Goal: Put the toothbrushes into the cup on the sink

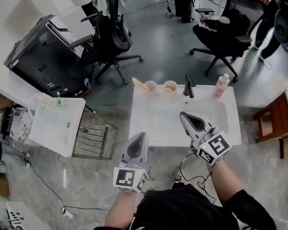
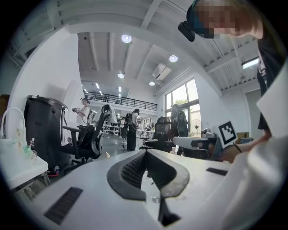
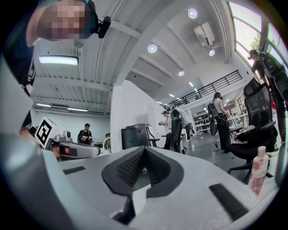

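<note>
Jaws together, left gripper (image 1: 140,135) and right gripper (image 1: 183,114) point level.

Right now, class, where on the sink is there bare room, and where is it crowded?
Bare: the sink basin, from its left rim to the right tongs. Crowded: the back ledge, holding left cup, right cup, faucet and pink bottle.

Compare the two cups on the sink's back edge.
The left cup holds a pale toothbrush handle that leans out leftward; the right cup looks empty. The right cup stands beside the black faucet; the left cup stands farther from it. Both are pale, upright, similar in size, on the white sink's back rim.
</note>
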Action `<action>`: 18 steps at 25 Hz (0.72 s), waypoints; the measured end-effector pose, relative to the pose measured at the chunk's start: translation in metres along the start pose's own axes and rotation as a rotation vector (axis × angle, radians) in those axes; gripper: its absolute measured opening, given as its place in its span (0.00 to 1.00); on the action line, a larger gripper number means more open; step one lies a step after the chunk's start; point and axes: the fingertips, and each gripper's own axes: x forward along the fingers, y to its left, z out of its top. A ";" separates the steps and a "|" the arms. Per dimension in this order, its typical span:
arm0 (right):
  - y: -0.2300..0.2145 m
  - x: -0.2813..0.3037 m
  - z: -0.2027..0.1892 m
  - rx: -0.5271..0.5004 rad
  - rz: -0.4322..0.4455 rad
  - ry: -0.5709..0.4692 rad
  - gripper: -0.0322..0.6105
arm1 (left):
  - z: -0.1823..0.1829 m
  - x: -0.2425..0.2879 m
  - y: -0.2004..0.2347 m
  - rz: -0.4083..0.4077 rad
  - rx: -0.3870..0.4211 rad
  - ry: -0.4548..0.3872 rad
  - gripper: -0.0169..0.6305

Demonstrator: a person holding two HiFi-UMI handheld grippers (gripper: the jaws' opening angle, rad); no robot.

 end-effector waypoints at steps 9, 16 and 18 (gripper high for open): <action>0.074 0.006 0.000 -0.018 -0.092 0.007 0.06 | 0.005 -0.045 0.040 -0.084 -0.024 -0.015 0.03; 0.127 0.000 -0.010 -0.048 -0.198 0.028 0.06 | -0.002 -0.075 0.061 -0.188 -0.054 -0.016 0.03; 0.137 -0.005 -0.013 -0.055 -0.230 0.035 0.06 | -0.004 -0.082 0.061 -0.222 -0.058 -0.015 0.03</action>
